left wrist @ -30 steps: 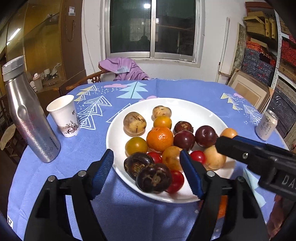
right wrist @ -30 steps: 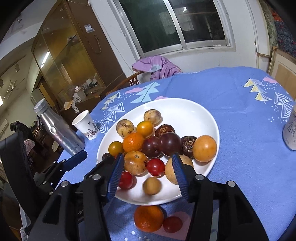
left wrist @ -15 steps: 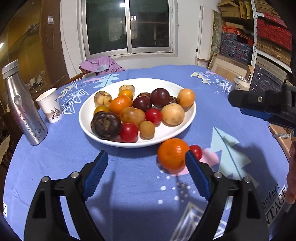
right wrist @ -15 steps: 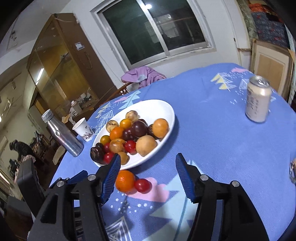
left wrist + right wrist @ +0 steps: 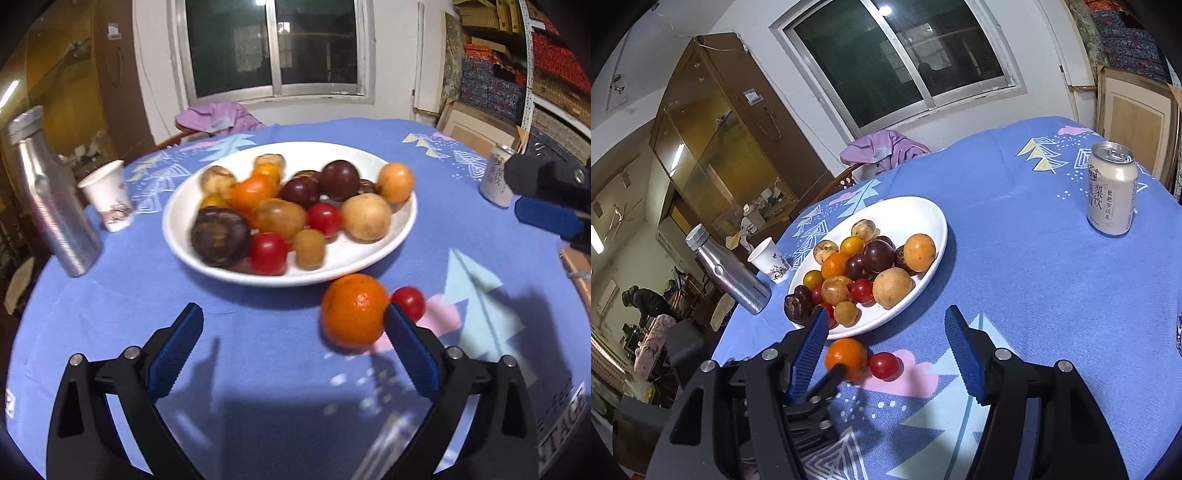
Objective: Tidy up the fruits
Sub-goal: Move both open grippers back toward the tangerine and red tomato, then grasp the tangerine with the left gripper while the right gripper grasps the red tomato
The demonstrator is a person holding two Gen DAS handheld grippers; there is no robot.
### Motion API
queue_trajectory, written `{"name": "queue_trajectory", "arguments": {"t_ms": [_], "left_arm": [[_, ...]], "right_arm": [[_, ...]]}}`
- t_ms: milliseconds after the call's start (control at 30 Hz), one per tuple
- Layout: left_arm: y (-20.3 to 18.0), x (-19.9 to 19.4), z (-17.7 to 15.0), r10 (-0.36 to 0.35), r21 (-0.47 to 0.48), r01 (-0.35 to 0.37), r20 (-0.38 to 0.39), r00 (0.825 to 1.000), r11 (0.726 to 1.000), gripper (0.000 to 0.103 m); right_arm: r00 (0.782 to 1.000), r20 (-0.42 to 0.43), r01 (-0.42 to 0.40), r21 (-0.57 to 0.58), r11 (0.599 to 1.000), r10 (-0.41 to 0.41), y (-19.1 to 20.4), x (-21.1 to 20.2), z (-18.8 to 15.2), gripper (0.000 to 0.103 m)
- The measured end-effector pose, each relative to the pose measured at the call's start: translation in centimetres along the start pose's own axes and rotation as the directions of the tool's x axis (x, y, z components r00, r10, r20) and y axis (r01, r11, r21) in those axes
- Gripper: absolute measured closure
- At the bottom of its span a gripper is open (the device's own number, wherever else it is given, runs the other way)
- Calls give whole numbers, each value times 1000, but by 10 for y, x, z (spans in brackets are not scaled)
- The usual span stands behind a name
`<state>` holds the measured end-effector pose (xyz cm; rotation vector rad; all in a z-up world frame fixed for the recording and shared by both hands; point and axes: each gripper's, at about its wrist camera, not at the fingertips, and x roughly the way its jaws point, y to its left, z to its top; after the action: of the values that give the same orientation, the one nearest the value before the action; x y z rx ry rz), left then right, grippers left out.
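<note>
A white plate (image 5: 369,254) (image 5: 923,218) heaped with several mixed fruits sits mid-table. A loose orange (image 5: 352,310) (image 5: 846,358) and a small red tomato (image 5: 408,302) (image 5: 884,365) lie on the blue cloth just in front of the plate. My left gripper (image 5: 295,347) is open and empty, low over the cloth, its right finger beside the orange. My right gripper (image 5: 886,343) is open and empty, above the two loose fruits; it shows at the right edge of the left wrist view (image 5: 546,206).
A silver bottle (image 5: 51,206) (image 5: 729,275) and a paper cup (image 5: 109,195) (image 5: 770,260) stand left of the plate. A drink can (image 5: 1112,188) (image 5: 496,177) stands at the right. A chair with purple cloth (image 5: 218,116) is behind the table.
Both grippers have pulled back from over the plate toward the table's near side. The left gripper has closed in on the loose orange, which now lies by its right finger.
</note>
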<state>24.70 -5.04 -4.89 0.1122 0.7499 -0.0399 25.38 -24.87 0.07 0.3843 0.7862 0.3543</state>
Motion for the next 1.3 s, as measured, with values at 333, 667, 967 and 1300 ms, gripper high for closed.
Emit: {"name": "queue_trajectory", "arguments": {"t_ms": [333, 667, 967, 1300], "left_arm": [[16, -14, -18, -30, 19, 30, -6, 1000, 999, 7], [12, 0, -15, -113, 17, 115, -55, 992, 993, 43], [15, 19, -5, -171, -27, 169, -98, 980, 985, 43], [18, 21, -7, -171, -27, 169, -116, 978, 985, 60]], "right_arm": [[997, -78, -15, -44, 999, 12, 7, 16, -9, 38], [994, -108, -21, -56, 998, 15, 12, 24, -15, 39], [988, -152, -5, -98, 995, -10, 20, 39, -25, 39], [977, -207, 24, -146, 989, -54, 27, 63, -39, 55]]}}
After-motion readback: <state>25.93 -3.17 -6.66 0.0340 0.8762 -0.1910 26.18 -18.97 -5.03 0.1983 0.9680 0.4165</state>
